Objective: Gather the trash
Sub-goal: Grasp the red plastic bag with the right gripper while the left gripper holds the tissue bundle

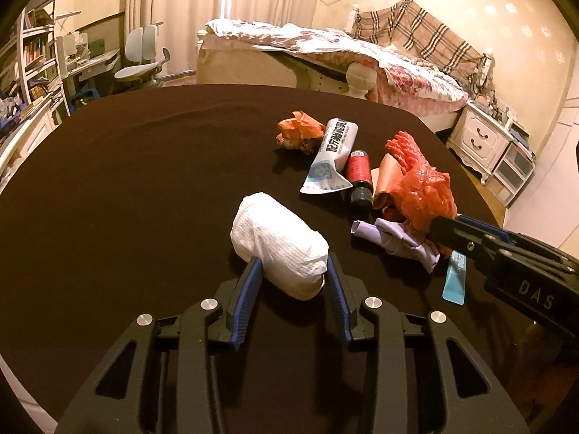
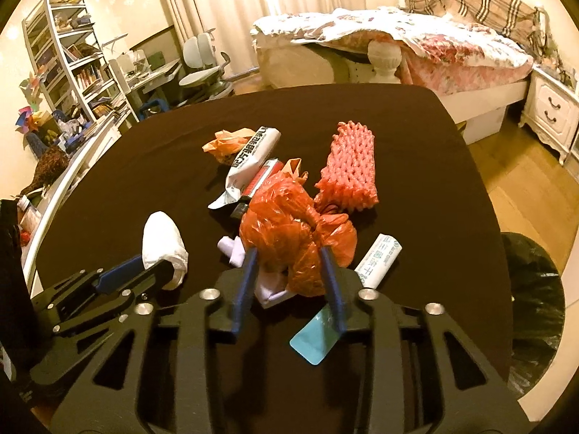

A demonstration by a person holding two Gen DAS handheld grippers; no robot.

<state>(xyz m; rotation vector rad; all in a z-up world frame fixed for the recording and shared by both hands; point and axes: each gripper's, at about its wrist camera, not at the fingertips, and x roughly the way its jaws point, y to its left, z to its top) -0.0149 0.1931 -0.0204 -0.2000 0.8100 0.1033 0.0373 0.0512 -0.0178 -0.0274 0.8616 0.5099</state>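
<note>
A white paper towel wad [image 1: 278, 246] lies on the dark table [image 1: 144, 181], and my left gripper [image 1: 293, 264] is shut on its near end, one blue pad on each side. In the right wrist view the same wad [image 2: 163, 242] sticks out of the left gripper [image 2: 163, 267]. A crumpled red plastic bag [image 2: 289, 231] fills the gap of my right gripper [image 2: 289, 253], both pads against it. From the left the right gripper [image 1: 439, 231] reaches into the red bag [image 1: 427, 195].
Loose on the table lie an orange wrapper [image 2: 226, 143], a white printed tube [image 2: 249, 166], a red bottle [image 1: 359, 177], pink foam netting [image 2: 351, 166], purple paper [image 1: 398, 238], a teal card [image 2: 315, 336] and a white packet [image 2: 378, 260]. A black-lined bin [image 2: 535, 296] stands off the table's right edge.
</note>
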